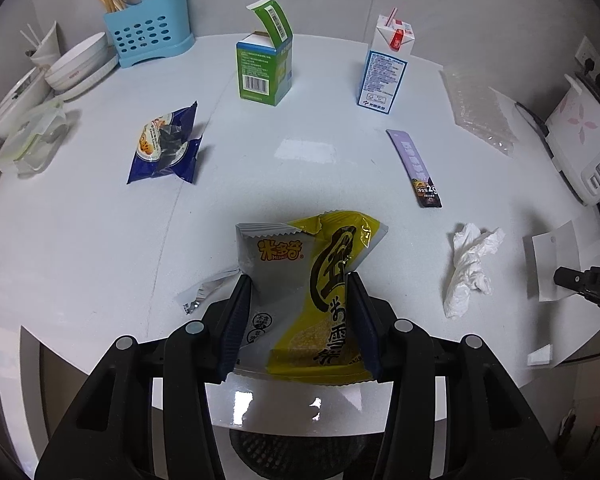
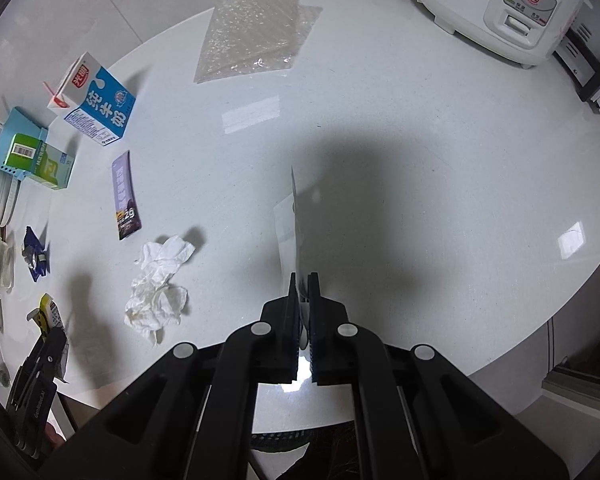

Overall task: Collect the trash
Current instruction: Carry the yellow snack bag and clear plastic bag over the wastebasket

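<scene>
My left gripper (image 1: pixel 300 280) is shut on a yellow and grey snack wrapper (image 1: pixel 300 276), held near the table's front edge. My right gripper (image 2: pixel 304 280) is shut on a thin white paper card (image 2: pixel 294 224), seen edge-on; it also shows in the left wrist view (image 1: pixel 550 256). A crumpled white tissue (image 1: pixel 470 268) (image 2: pixel 158 284) lies between the two grippers. A purple sachet (image 1: pixel 414 166) (image 2: pixel 124 194), a blue snack wrapper (image 1: pixel 166 146), a green box (image 1: pixel 264 68) and a milk carton (image 1: pixel 384 72) lie farther back.
A white table (image 1: pixel 300 160) holds bubble wrap (image 2: pixel 252 28), a rice cooker (image 2: pixel 496 4), a blue utensil holder (image 1: pixel 148 36), stacked bowls (image 1: pixel 80 64) and a plastic container (image 1: pixel 32 140). A dark mesh bin (image 1: pixel 296 452) sits below the front edge.
</scene>
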`<state>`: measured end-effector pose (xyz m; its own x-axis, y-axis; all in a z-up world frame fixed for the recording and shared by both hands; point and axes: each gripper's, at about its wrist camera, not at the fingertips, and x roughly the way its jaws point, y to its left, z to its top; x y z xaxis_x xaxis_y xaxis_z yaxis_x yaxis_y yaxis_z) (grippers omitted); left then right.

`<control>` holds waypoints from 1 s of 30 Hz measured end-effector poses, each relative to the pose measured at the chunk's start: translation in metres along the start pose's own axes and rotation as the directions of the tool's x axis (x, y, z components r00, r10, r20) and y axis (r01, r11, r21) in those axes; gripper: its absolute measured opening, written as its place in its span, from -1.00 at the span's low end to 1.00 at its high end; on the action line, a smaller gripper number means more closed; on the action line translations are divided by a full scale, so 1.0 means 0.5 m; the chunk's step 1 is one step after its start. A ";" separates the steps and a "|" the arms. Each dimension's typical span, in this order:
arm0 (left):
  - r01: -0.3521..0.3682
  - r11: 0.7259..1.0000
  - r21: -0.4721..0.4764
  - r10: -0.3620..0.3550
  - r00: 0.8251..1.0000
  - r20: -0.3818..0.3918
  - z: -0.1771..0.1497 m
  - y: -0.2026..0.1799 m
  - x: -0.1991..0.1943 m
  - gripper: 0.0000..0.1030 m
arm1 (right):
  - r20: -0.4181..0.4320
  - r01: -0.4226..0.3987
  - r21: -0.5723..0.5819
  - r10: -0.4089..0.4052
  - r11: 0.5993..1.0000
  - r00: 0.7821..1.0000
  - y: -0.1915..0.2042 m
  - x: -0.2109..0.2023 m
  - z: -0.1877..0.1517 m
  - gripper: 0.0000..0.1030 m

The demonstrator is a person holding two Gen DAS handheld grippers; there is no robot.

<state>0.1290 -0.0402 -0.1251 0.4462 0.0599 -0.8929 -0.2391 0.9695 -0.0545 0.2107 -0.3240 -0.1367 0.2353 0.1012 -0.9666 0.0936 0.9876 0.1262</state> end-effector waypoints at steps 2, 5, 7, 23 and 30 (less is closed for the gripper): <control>0.003 1.000 0.003 -0.003 1.000 0.006 -0.006 0.003 -0.010 -0.09 | 0.012 -0.005 -0.006 0.005 1.000 1.000 0.002 -0.010 -0.009 -0.95; 0.008 1.000 0.007 -0.008 1.000 0.014 -0.016 0.009 -0.027 -0.09 | 0.028 -0.011 -0.015 0.012 1.000 1.000 0.010 -0.023 -0.018 -0.95; 0.013 1.000 0.008 -0.013 1.000 0.020 -0.023 0.014 -0.038 -0.09 | 0.038 -0.013 -0.022 0.014 1.000 0.999 0.016 -0.034 -0.026 -0.96; 0.037 0.999 0.007 -0.037 0.997 0.063 -0.099 0.075 -0.142 -0.09 | 0.146 -0.060 -0.111 0.076 0.992 0.986 0.054 -0.147 -0.126 -0.96; 0.054 0.999 0.007 -0.054 0.996 0.076 -0.148 0.101 -0.183 -0.09 | 0.180 -0.108 -0.171 0.138 0.979 0.974 0.071 -0.193 -0.185 -0.96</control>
<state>0.0121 -0.0142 -0.0792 0.5224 0.0252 -0.8523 -0.2087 0.9729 -0.0991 0.1019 -0.2874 -0.0597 0.4160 0.2137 -0.8839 -0.0990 0.9769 0.1896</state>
